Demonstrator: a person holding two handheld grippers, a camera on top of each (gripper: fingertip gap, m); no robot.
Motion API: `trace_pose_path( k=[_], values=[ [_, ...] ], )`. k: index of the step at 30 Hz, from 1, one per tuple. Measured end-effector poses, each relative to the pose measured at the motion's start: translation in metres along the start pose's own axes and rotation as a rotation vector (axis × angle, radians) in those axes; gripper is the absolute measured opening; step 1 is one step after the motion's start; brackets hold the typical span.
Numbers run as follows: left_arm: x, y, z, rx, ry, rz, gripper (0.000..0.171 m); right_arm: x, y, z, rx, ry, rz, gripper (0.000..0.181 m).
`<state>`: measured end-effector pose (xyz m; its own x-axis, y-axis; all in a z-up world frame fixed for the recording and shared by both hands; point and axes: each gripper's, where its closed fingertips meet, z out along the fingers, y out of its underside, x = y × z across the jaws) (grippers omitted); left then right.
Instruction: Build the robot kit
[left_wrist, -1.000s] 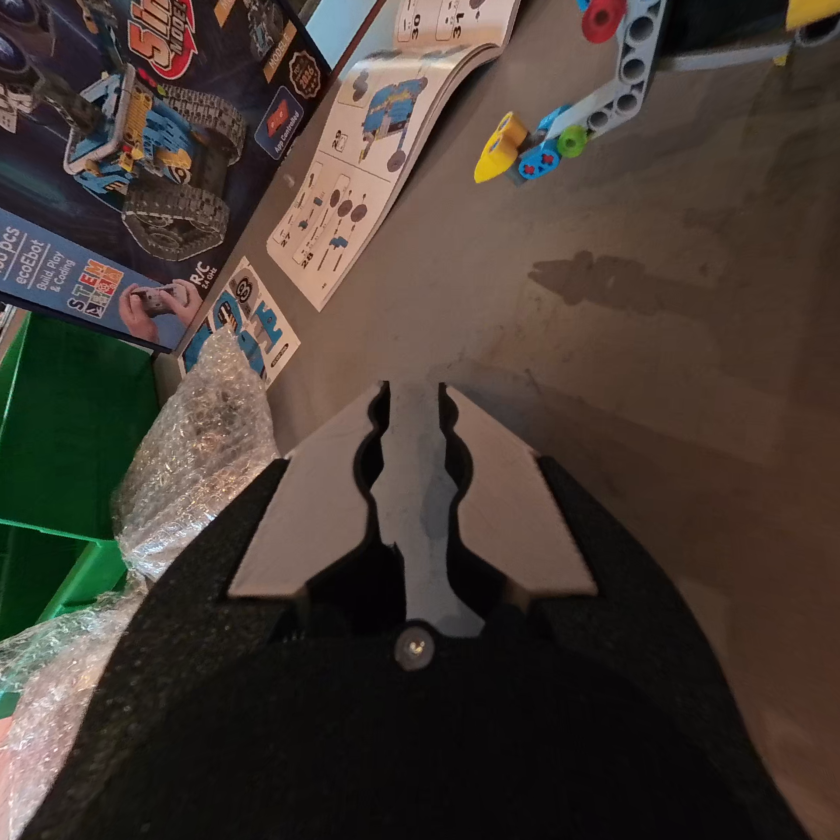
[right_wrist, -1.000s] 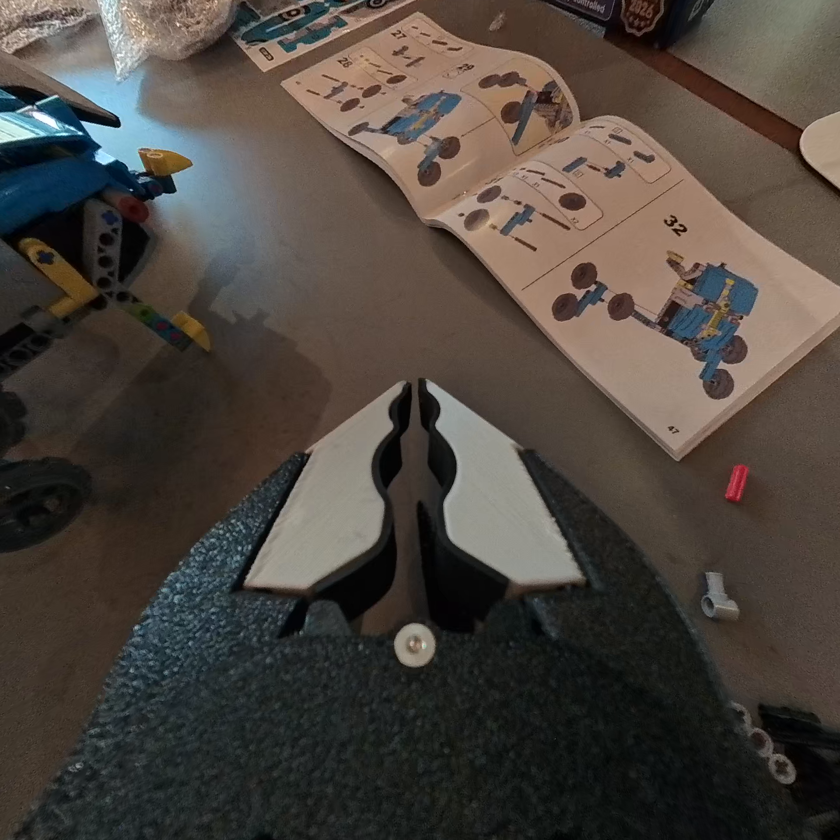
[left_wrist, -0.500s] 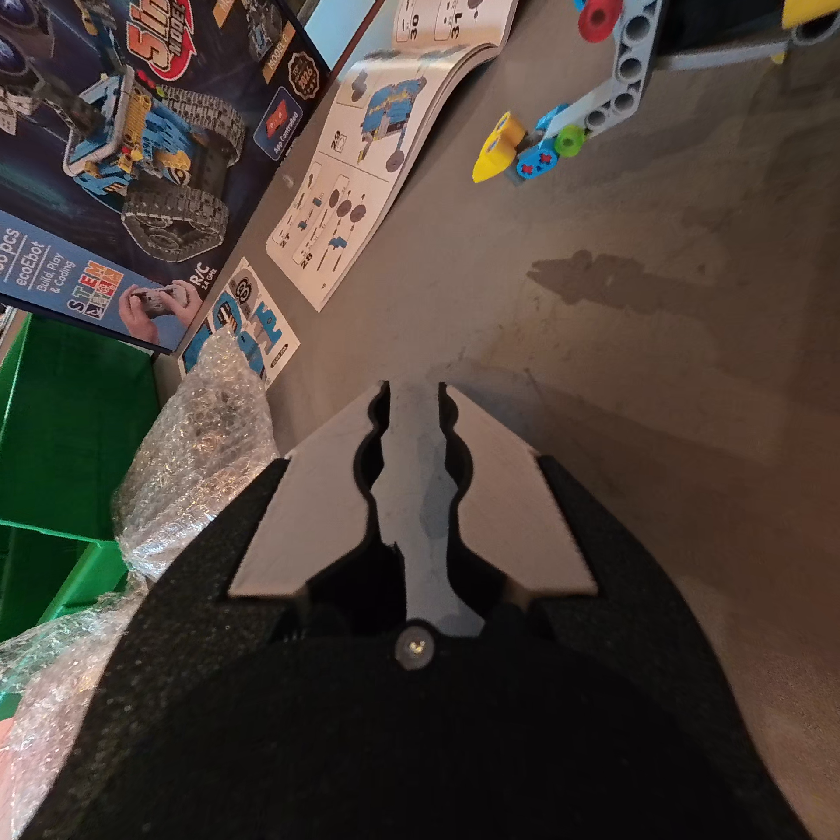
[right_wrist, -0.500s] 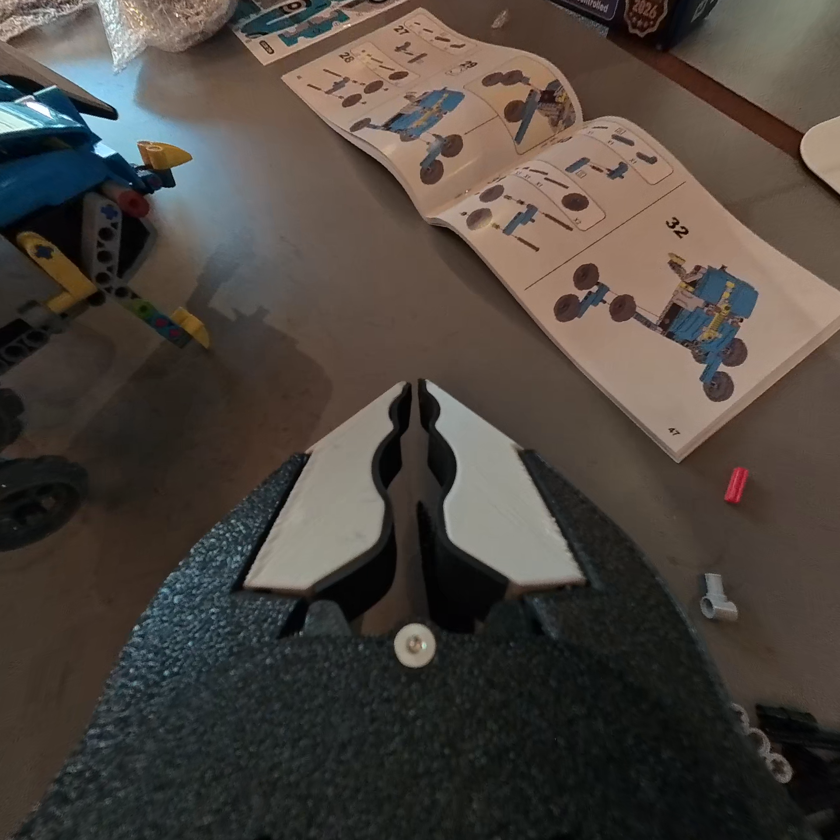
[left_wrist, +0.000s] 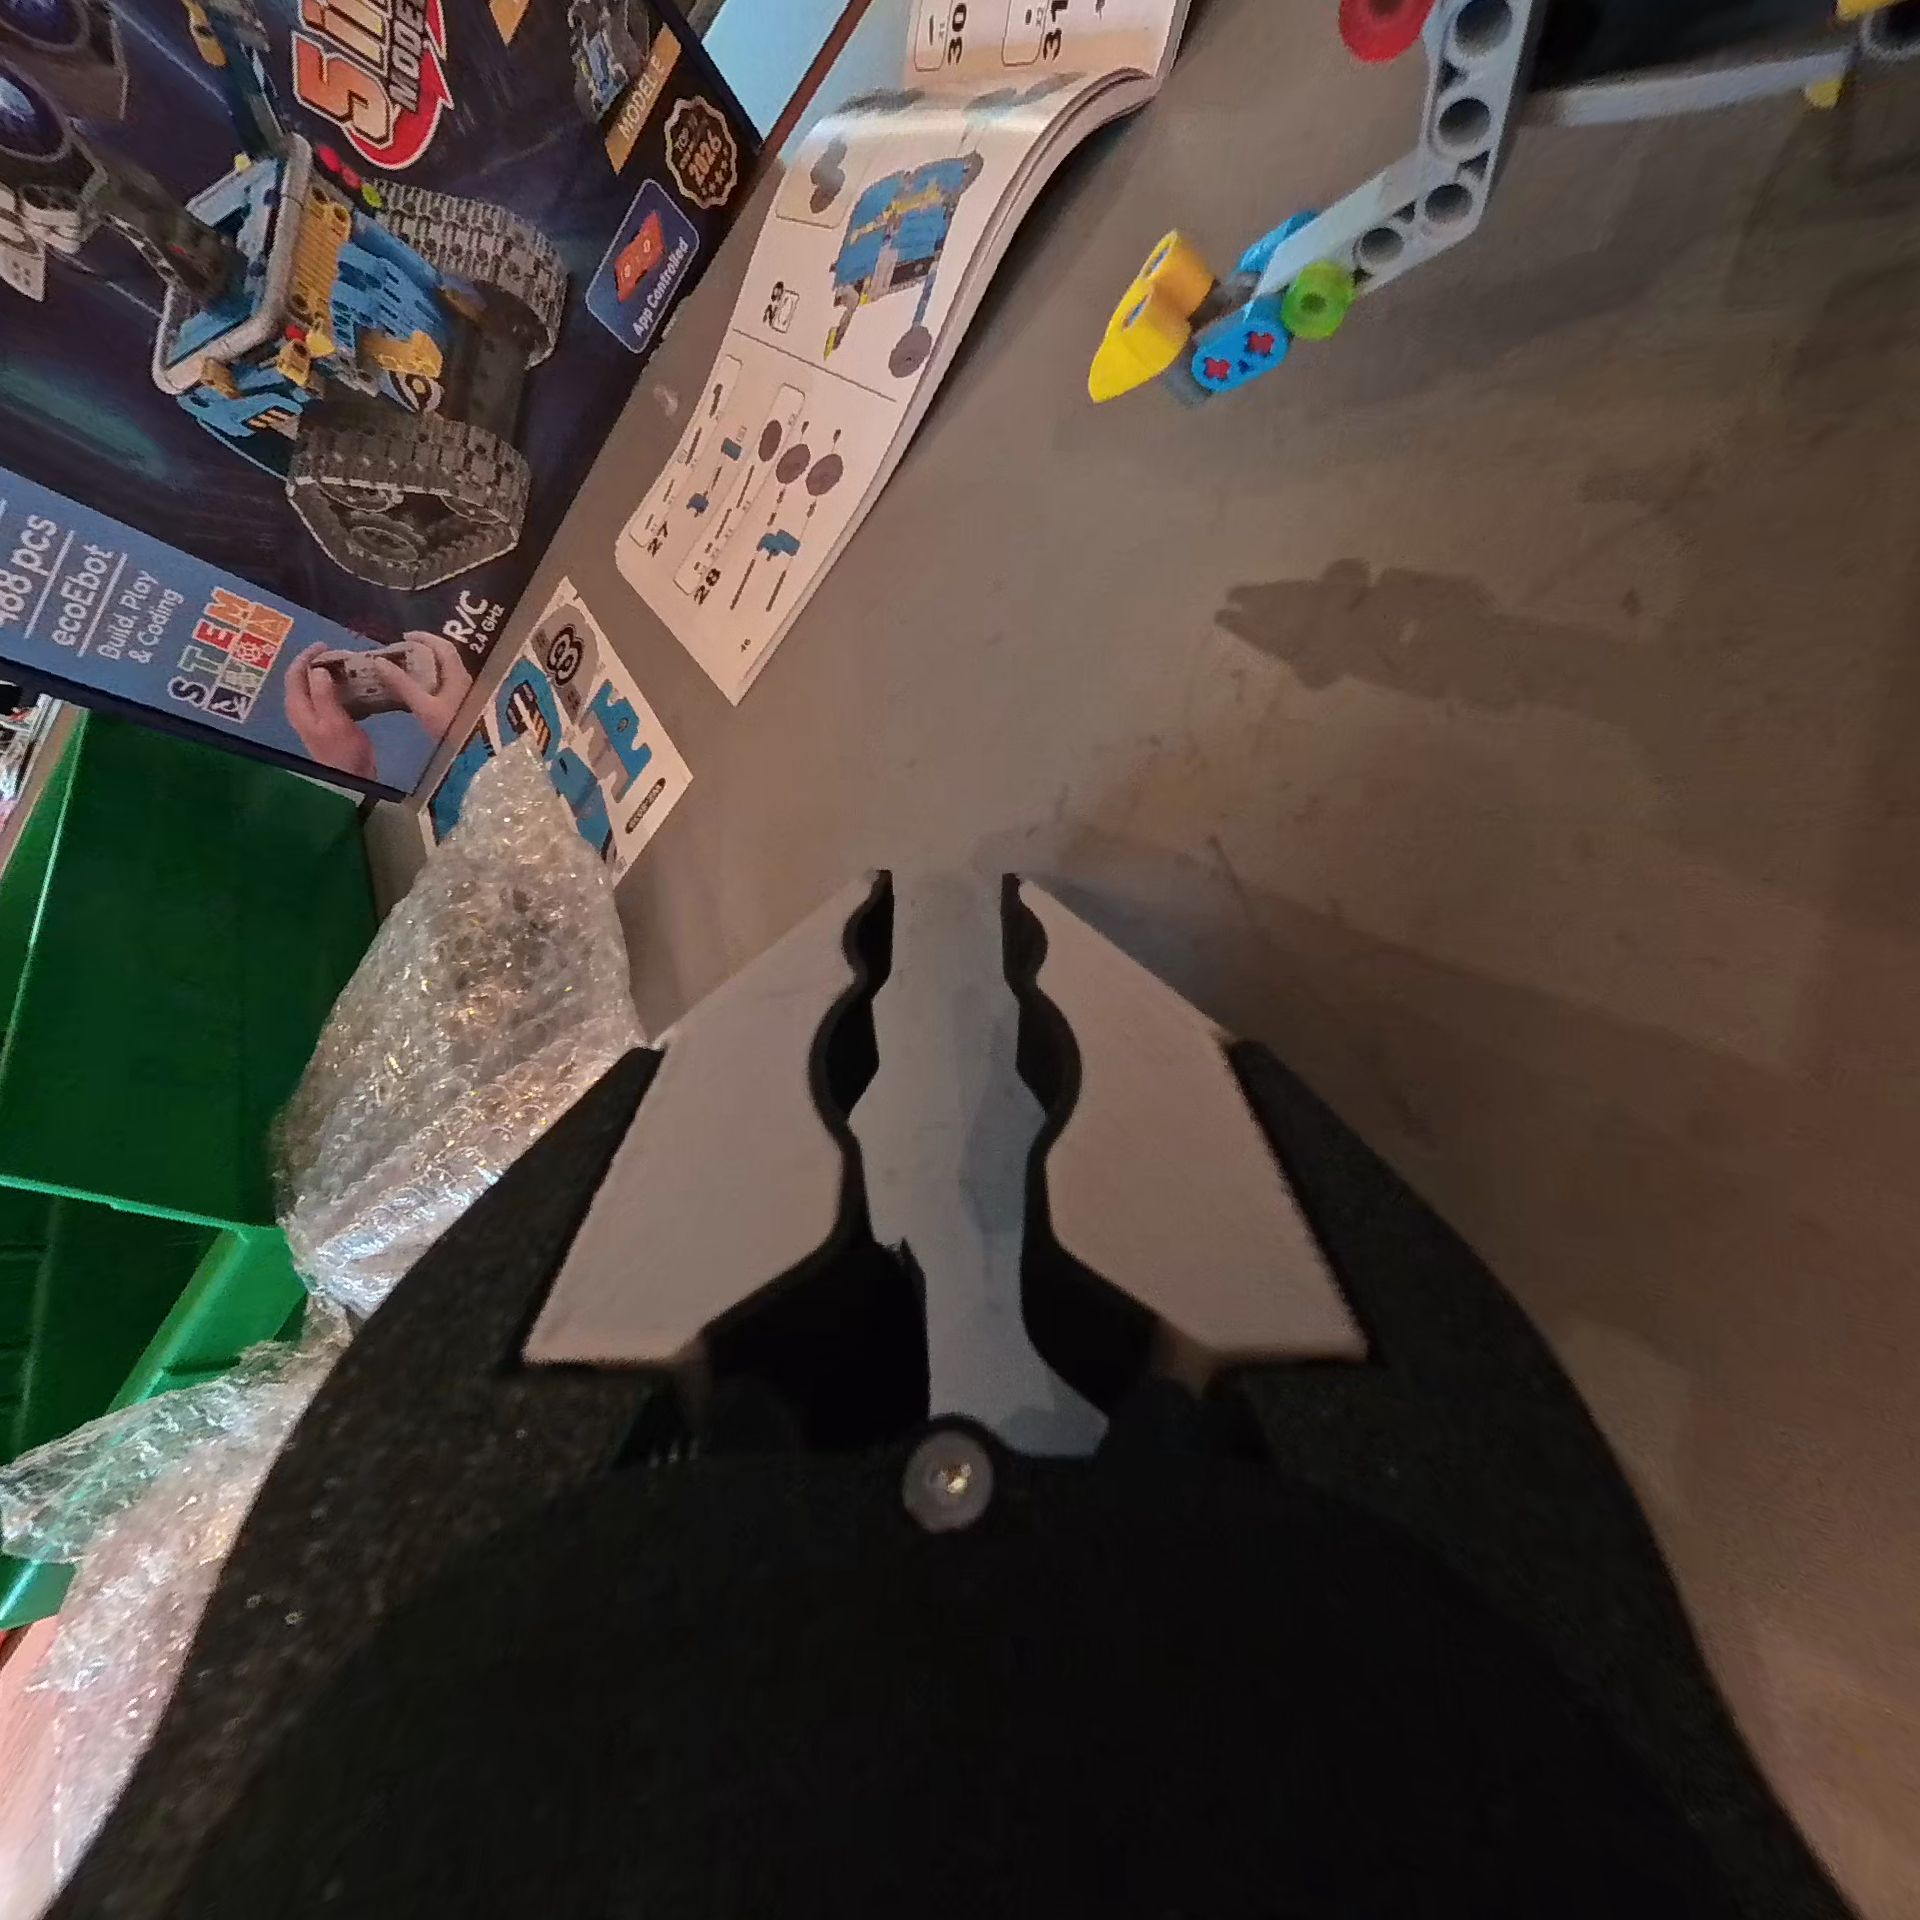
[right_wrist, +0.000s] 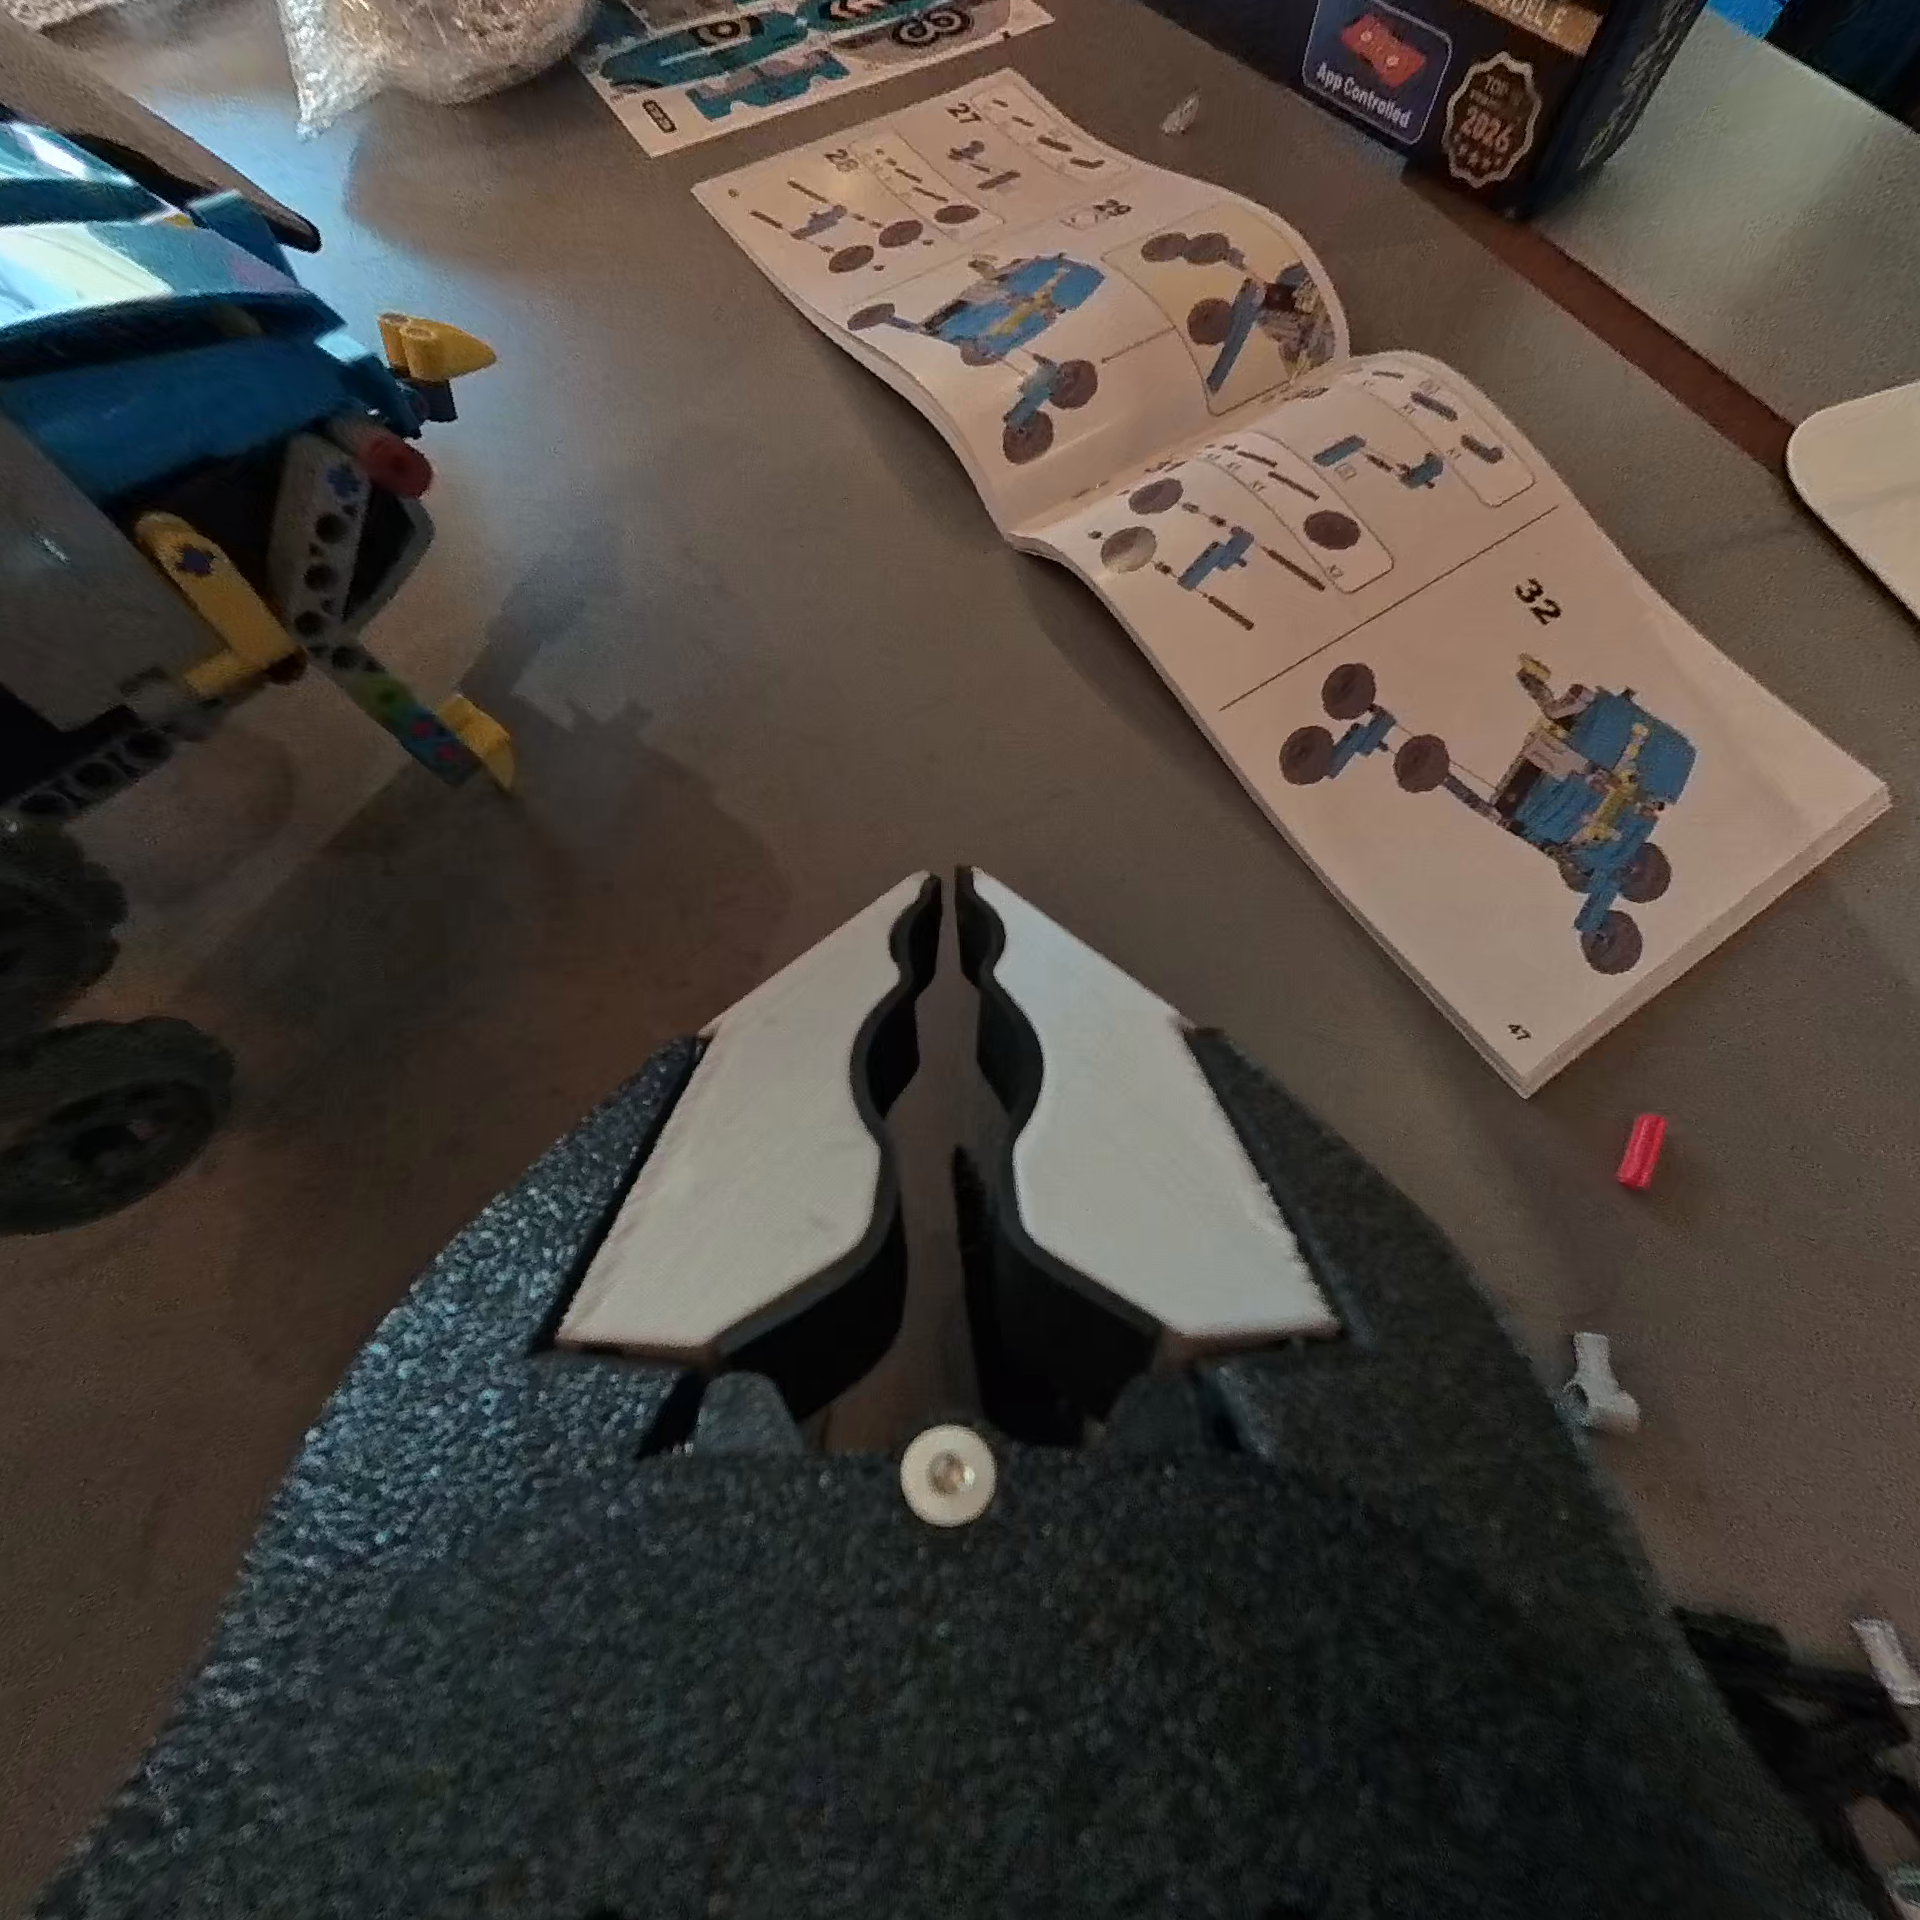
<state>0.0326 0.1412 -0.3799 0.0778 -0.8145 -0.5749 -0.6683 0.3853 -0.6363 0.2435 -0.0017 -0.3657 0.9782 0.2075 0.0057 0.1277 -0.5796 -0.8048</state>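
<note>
My left gripper (left_wrist: 943, 883) hangs over the bare grey table (left_wrist: 1455, 935), its jaws a narrow gap apart with nothing between them. Nearest to it is bubble wrap (left_wrist: 457, 1039) on its left. A grey beam with a yellow cone tip (left_wrist: 1299, 281), part of a toy vehicle, lies further ahead to the right. My right gripper (right_wrist: 948, 878) is shut and empty above the table. The blue brick-built vehicle (right_wrist: 156, 436) with black wheels stands to its left. An open instruction booklet (right_wrist: 1351, 582) lies ahead to its right; it also shows in the left wrist view (left_wrist: 831, 416).
The dark kit box (left_wrist: 291, 343) and a sticker sheet (left_wrist: 592, 727) lie beyond the booklet, with a green bin (left_wrist: 156, 987) off the table edge. A red pin (right_wrist: 1642, 1148), a grey connector (right_wrist: 1600, 1397) and black parts (right_wrist: 1818, 1714) lie right of my right gripper. A white object (right_wrist: 1870, 488) is at the far right. Left tips to right tips: about 25 cm.
The right wrist view has shifted a little: the booklet sits slightly lower and the kit box shows more. The left wrist view is almost unchanged. Neither gripper's jaws have moved.
</note>
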Motion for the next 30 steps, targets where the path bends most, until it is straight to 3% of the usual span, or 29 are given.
trace_pose_path(
  k=[13, 20, 24, 27, 30],
  values=[
    [-0.001, 0.001, 0.0, -0.004, -0.011, -0.001, 0.019, 0.001, -0.005, -0.005, 0.019, -0.001, 0.006, 0.003],
    [-0.02, -0.004, 0.001, 0.022, -0.057, -0.118, 0.022, -0.012, -0.006, 0.0, 0.03, -0.037, 0.06, 0.004],
    [-0.009, -0.035, 0.005, 0.17, 0.207, -0.25, 0.019, -0.031, -0.017, 0.003, 0.07, -0.069, 0.067, 0.009],
    [-0.011, -0.054, 0.023, 0.189, 0.376, -0.356, 0.019, -0.034, -0.022, 0.007, 0.083, -0.049, 0.075, 0.015],
    [-0.015, -0.066, 0.045, 0.189, 0.45, -0.375, 0.019, -0.023, -0.026, 0.008, 0.092, 0.033, 0.049, 0.021]
  ],
)
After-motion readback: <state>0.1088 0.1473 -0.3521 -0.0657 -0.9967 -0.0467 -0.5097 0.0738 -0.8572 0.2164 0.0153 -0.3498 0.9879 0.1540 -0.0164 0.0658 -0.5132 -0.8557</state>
